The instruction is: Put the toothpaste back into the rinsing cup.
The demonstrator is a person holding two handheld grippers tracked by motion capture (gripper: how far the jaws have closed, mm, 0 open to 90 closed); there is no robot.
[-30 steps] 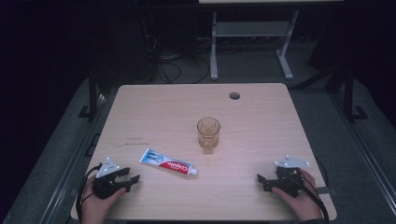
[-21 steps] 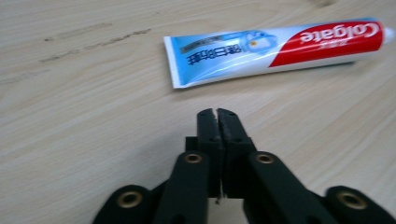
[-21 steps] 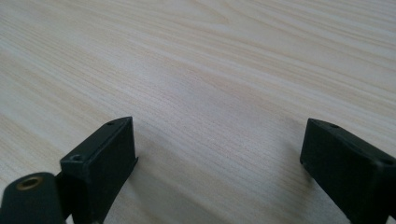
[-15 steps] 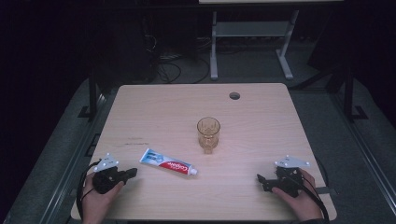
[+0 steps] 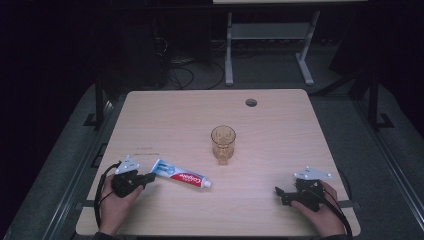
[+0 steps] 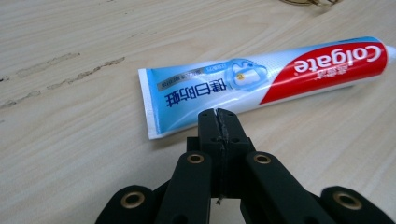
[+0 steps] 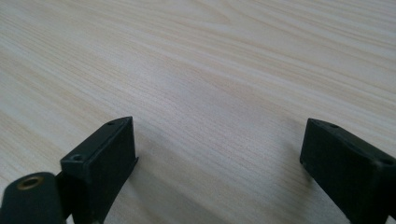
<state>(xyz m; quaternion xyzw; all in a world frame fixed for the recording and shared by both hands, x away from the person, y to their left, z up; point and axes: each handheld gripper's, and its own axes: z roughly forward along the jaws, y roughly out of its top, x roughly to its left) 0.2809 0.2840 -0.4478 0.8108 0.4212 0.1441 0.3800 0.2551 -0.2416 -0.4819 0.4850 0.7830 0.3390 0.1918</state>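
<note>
A Colgate toothpaste tube (image 5: 180,175) lies flat on the wooden table (image 5: 175,115), left of centre, with its cap pointing right. In the left gripper view the tube (image 6: 261,79) runs across, its crimped blue end nearest the jaws. My left gripper (image 5: 150,176) is shut, its jaws pressed together with nothing between them. Its tip (image 6: 218,114) is right at the near edge of the tube's flat end; I cannot tell whether it touches. My right gripper (image 5: 279,192) rests near the front right edge, and its jaws (image 7: 219,154) stand wide open over bare wood.
An amber drinking glass (image 5: 223,142) stands upright mid-table, just beyond the tube's cap end. A round cable hole (image 5: 251,102) is near the far edge. Dark floor and a white desk frame (image 5: 270,45) lie beyond the table.
My left gripper has moved forward and right up to the tube's flat end, and its jaws have shut. The right gripper, tube and glass have stayed put.
</note>
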